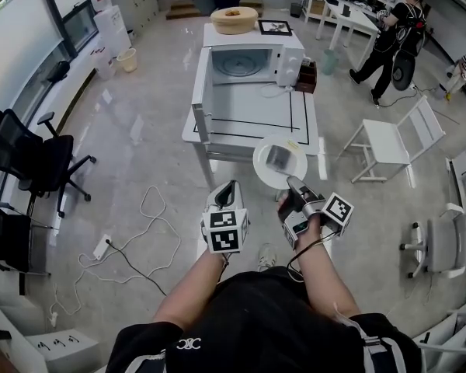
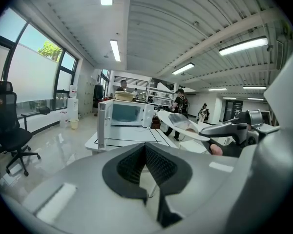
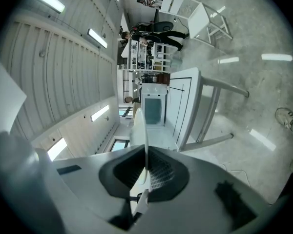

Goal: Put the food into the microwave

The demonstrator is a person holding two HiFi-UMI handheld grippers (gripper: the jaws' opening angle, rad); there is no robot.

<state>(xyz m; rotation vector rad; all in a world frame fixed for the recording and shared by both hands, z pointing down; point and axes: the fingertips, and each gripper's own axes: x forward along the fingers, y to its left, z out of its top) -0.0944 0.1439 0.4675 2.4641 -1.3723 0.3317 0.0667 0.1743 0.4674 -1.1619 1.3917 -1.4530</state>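
Observation:
The white microwave (image 1: 248, 64) stands at the far end of a white table (image 1: 256, 119) with its door (image 1: 202, 92) swung open to the left. My right gripper (image 1: 292, 180) is shut on the near rim of a white plate (image 1: 260, 165) that carries a grey piece of food (image 1: 279, 158), held level just short of the table's near edge. The right gripper view shows the plate (image 3: 144, 130) edge-on between the pads. My left gripper (image 1: 230, 185) hangs beside it on the left, shut and holding nothing, and its view has the microwave (image 2: 127, 113) ahead and the plate (image 2: 178, 126) at right.
A straw basket (image 1: 234, 20) and a framed picture (image 1: 275, 27) sit on top of the microwave. A white folding chair (image 1: 392, 142) stands right of the table, black office chairs (image 1: 31, 162) at far left. Cables (image 1: 140, 239) trail over the floor. A person (image 1: 392, 33) stands at back right.

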